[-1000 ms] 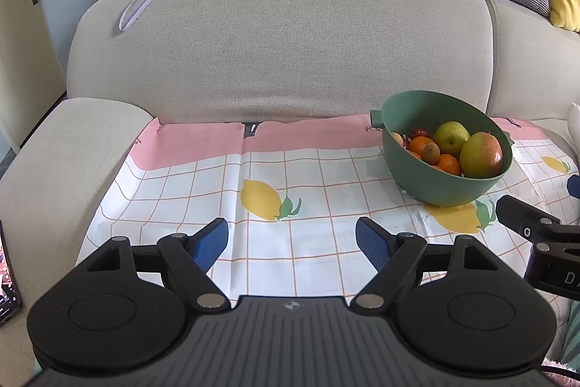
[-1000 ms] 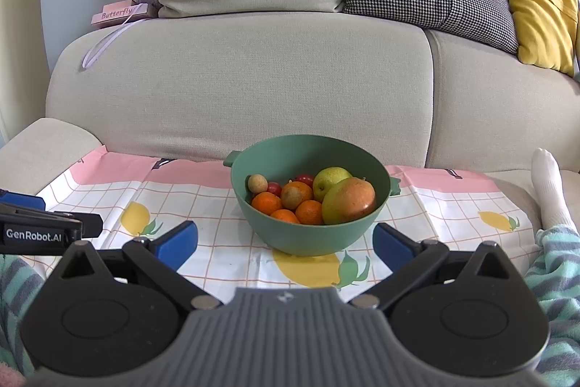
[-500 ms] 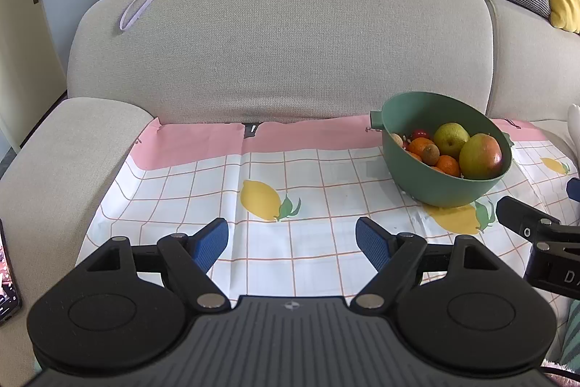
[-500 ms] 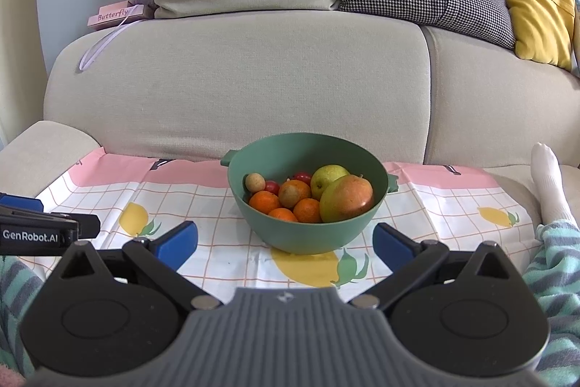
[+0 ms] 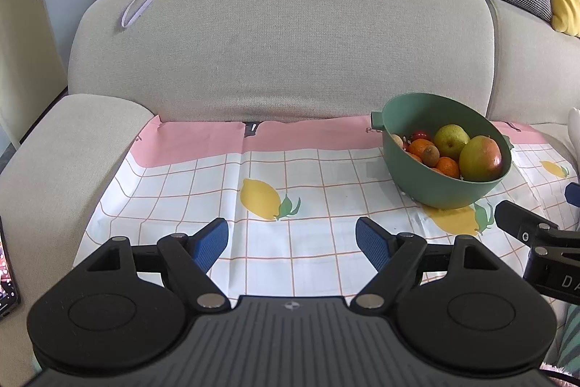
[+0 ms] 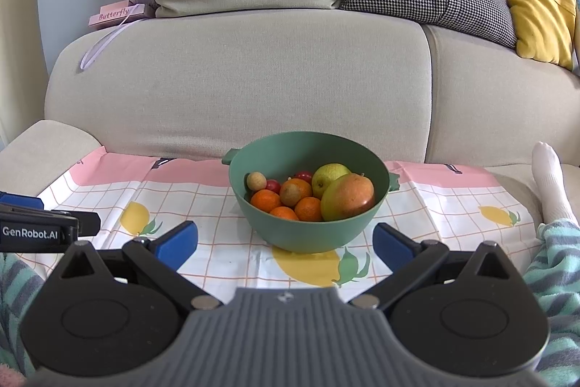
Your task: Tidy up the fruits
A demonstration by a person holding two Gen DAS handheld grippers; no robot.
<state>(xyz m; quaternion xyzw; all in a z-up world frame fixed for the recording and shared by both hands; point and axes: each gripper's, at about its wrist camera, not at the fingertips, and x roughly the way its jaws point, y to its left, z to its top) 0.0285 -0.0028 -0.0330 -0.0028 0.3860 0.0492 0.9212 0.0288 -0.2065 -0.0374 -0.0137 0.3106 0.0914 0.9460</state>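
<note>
Left wrist: left hand-held gripper [image 5: 291,238] is hovering wide open, holding nothing, over the lemon-print cloth [image 5: 290,176]; green bowl [image 5: 435,191] of fruit is sitting off to its right.

Right wrist: right hand-held gripper [image 6: 285,239] is hovering wide open, empty, just short of the green bowl [image 6: 308,234] holding mango [image 6: 348,196], pear [image 6: 328,173], oranges [image 6: 266,200].

A beige sofa [image 6: 239,89] is carrying a checked, lemon-printed cloth [image 6: 224,256] that is lying flat across its seat. A green bowl [image 6: 308,234] of fruit is sitting on the cloth, toward its right half in the left-wrist view.
</note>
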